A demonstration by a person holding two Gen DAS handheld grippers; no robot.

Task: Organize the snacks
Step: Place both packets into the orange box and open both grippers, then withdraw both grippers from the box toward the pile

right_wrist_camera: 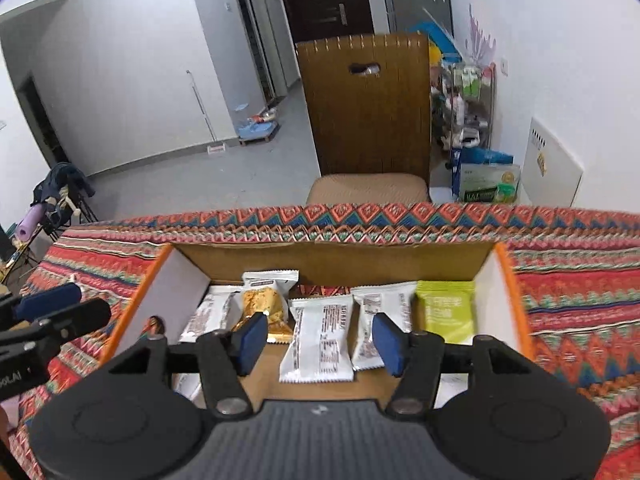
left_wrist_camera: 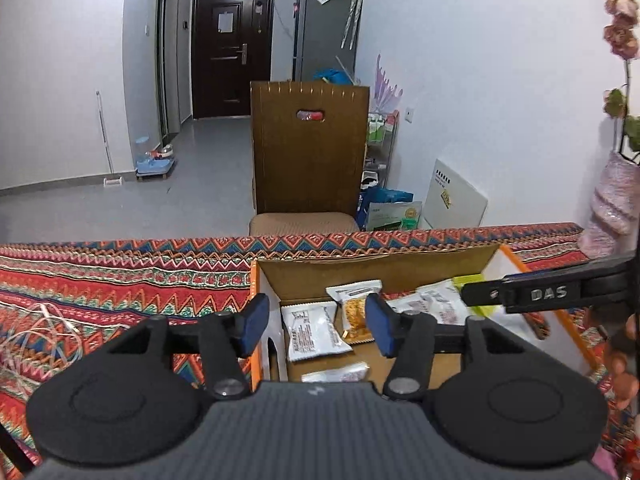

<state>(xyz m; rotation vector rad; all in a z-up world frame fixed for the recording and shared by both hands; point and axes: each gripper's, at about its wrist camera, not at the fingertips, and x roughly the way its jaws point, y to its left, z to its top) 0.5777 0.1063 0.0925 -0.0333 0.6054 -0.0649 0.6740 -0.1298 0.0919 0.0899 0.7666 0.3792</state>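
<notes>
An open cardboard box point(right_wrist_camera: 332, 255) with orange edges and white side walls sits on the patterned tablecloth. Inside lie several snack packets: white ones point(right_wrist_camera: 320, 340), a golden-brown one point(right_wrist_camera: 266, 304) and a green one point(right_wrist_camera: 446, 312). My right gripper point(right_wrist_camera: 320, 340) is open and empty, hovering over the box above a white packet. My left gripper point(left_wrist_camera: 316, 324) is open and empty above the box's left part point(left_wrist_camera: 272, 280), over a white packet point(left_wrist_camera: 312, 332) and the golden one point(left_wrist_camera: 356, 316). The right gripper's finger point(left_wrist_camera: 520, 294) reaches in from the right in the left wrist view.
The red patterned tablecloth point(left_wrist_camera: 100, 280) covers the table. A tangle of white cable point(left_wrist_camera: 36, 332) lies at its left. A wooden chair point(left_wrist_camera: 310, 152) stands behind the far table edge. A pink vase with flowers point(left_wrist_camera: 612, 200) stands at the right.
</notes>
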